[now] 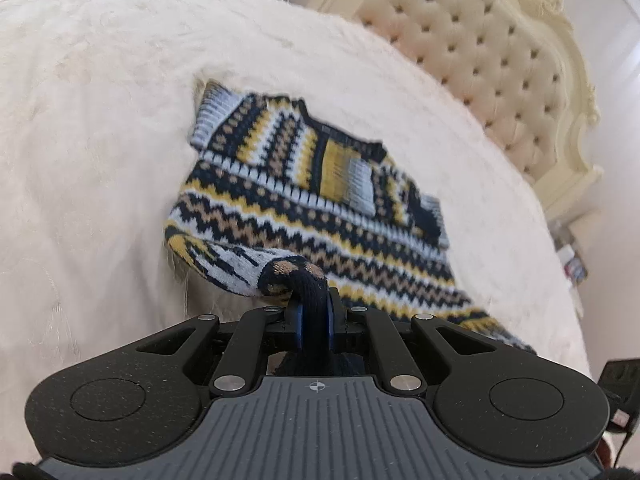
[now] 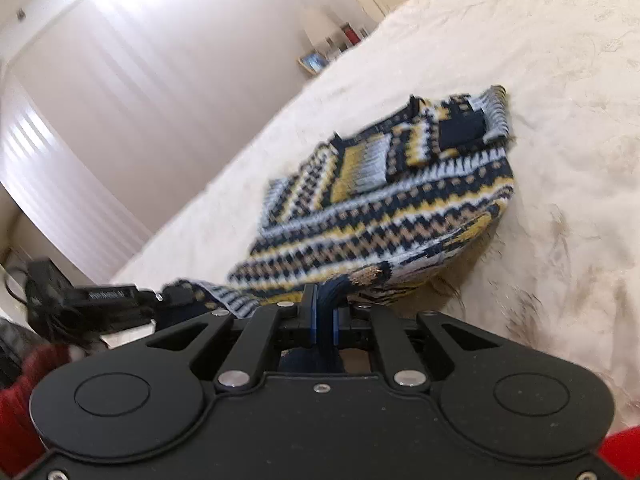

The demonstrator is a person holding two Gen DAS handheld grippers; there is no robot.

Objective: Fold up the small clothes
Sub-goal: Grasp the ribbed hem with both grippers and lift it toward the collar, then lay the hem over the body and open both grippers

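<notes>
One sweater (image 1: 304, 184), frame centre, on one bed (image 1: 100, 120); my left hand-held gripper (image 1: 314, 320) and right hand-held gripper (image 2: 325, 316) each pinch its hem.

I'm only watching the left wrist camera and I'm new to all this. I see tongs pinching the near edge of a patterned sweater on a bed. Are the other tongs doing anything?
Observer: Yes. The right tongs are shut on the sweater too, pinching its dark navy hem.
Operator: What's off to that side? I only see a headboard.
Observer: A pale wall with stripes of light.
Operator: Can you see the person at all?
Observer: Only a red sleeve at the lower left of the right wrist view.
</notes>
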